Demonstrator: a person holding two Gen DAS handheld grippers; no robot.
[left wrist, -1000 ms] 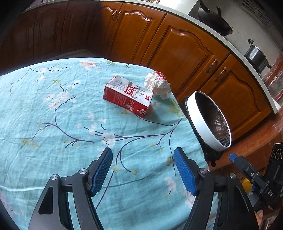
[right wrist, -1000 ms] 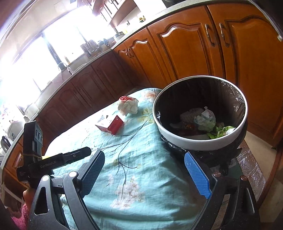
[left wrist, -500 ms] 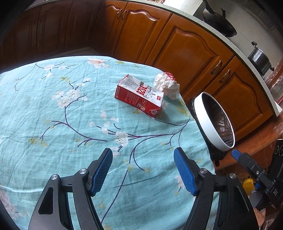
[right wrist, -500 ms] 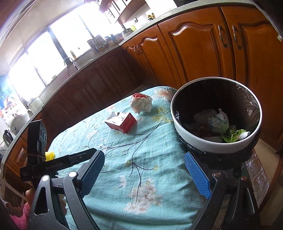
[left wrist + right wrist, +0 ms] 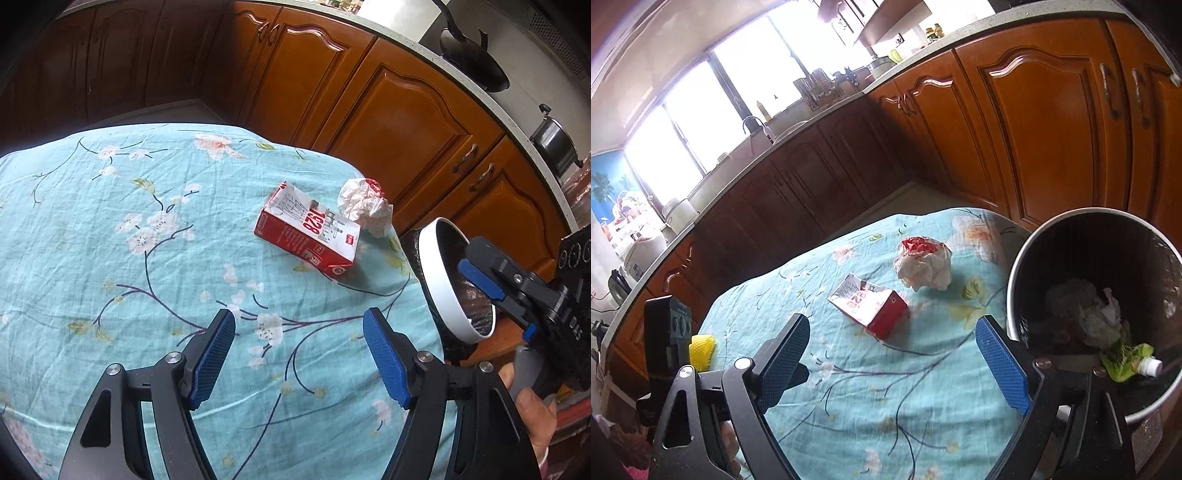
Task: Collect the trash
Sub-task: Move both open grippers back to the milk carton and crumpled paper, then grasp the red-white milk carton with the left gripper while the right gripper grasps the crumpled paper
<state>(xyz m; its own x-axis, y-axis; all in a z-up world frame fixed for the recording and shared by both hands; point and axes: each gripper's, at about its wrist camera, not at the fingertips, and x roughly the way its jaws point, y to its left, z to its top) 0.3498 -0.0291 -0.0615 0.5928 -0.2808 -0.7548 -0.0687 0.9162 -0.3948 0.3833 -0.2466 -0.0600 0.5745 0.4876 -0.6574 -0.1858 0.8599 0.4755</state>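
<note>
The carton [image 5: 308, 234], red and white, lay on its side on the surface [image 5: 110, 258] under a pale blue flowered cloth, near the far right corner. Just beyond it sat a crumpled wad of paper [image 5: 365, 206] with a red patch, close to the carton but not touching it. Off the surface's right edge stood the bin [image 5: 1012, 280], white-rimmed and lined in black, with scraps and a green pouch [image 5: 1126, 363] already lying inside. The left gripper [image 5: 299, 356] hung over the cloth short of the carton, its blue pads spread wide with nothing between them. The right gripper [image 5: 894, 363] hovered likewise, jaws apart and bare, with the carton ahead between its pads and the bin at its right. Brown cabinets [image 5: 388, 110] ran behind.
</note>
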